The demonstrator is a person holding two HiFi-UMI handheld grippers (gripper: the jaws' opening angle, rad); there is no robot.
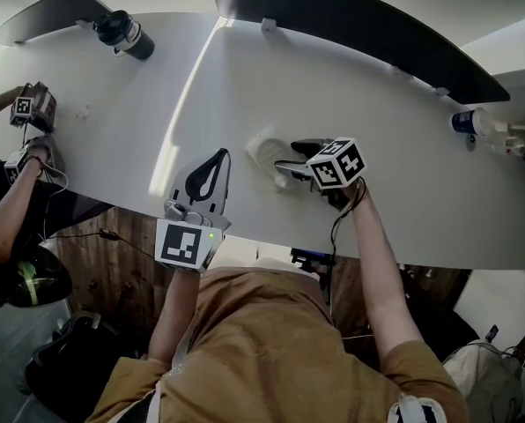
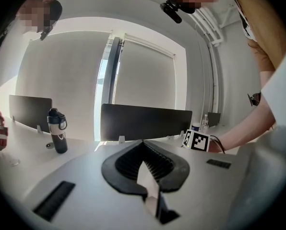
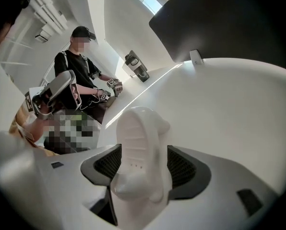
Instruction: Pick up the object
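straddles object point(image 1: 264, 151) at centre with right gripper point(image 1: 291, 158) spread wide, ready to close; holds left gripper point(image 1: 217, 159) pressed together, empty, aside at lower left.

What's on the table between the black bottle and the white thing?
Nothing: in the head view, only bare table lies between black bottle and white object.

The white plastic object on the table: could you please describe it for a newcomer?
On the broad white table, look near the front edge. Between the open jaws of the right gripper sits a smooth, rounded white plastic piece; the dark bottle stands far off.
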